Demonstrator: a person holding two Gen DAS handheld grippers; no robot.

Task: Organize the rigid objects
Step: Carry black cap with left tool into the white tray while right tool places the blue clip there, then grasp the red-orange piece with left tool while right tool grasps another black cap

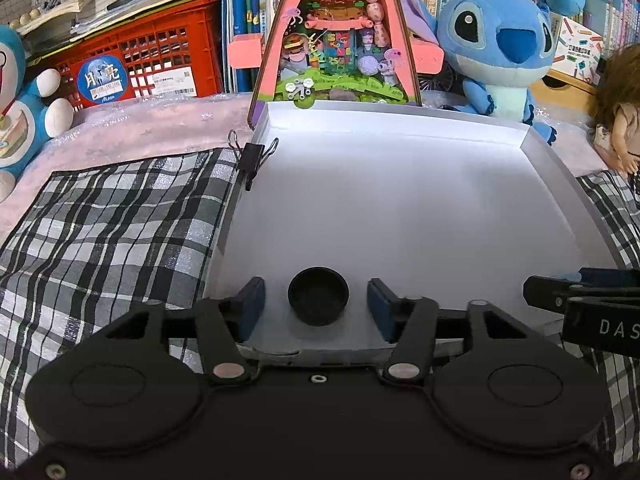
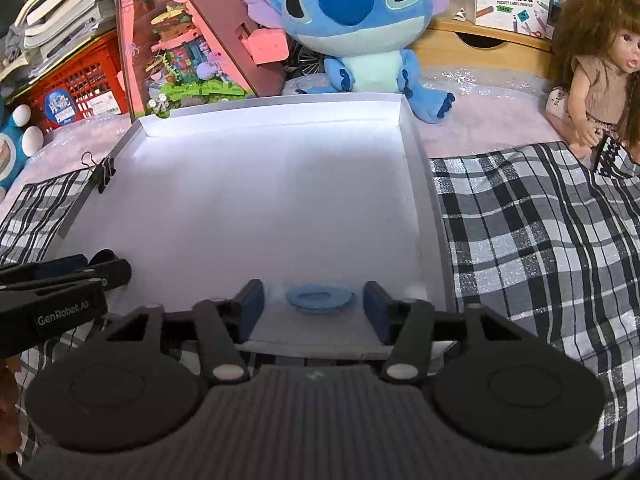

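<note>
Both grippers apart over the white tray (image 1: 400, 200).
Left gripper (image 1: 316, 304) straddles black cup (image 1: 318, 300), untouched, seen only in left view; right gripper (image 2: 314, 304) straddles blue disc (image 2: 320, 299), right view only.

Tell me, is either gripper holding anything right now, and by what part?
Nothing is held. The left gripper stands open around the black cap, pads clear of it. The right gripper is open around the blue lid. Both lie in the white tray.
</note>
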